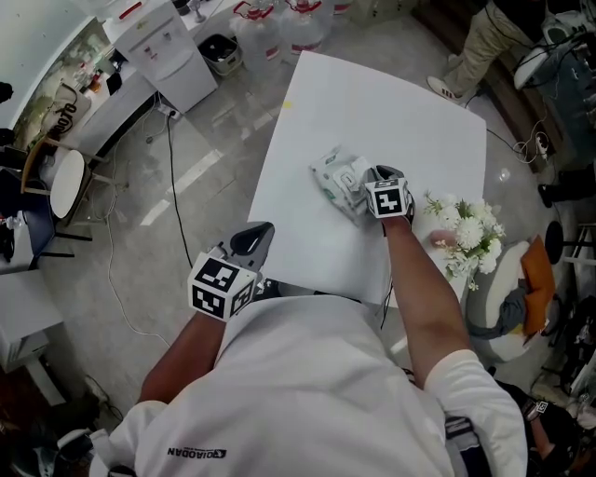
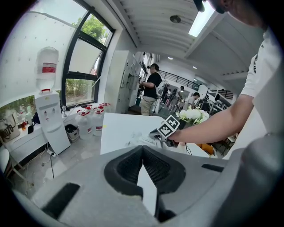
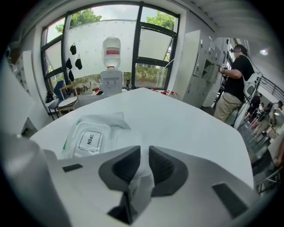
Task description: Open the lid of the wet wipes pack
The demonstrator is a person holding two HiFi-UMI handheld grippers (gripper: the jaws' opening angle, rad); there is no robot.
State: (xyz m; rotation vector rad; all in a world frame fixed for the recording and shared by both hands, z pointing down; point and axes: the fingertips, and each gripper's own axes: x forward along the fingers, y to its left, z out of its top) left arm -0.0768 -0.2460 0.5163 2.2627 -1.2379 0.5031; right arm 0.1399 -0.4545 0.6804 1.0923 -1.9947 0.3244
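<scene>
Right gripper [image 3: 144,155] seemingly pinches edge of wet wipes pack [image 3: 91,137]

Left gripper [image 2: 143,148] jaws tip to tip, empty. Beyond, on table [image 2: 117,128]: right gripper [image 2: 156,134] at pack [image 2: 140,141]; dispenser [image 2: 49,119] far left.

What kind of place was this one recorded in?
Probably a shared office or lab workspace: a water dispenser with spare water jugs nearby, a white table, and people standing near tall cabinets.

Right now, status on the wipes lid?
Left gripper shut, empty, off the table. Right gripper pinching the pack by its wrapper edge. Lid flat, not yet open. Nothing over it.
</scene>
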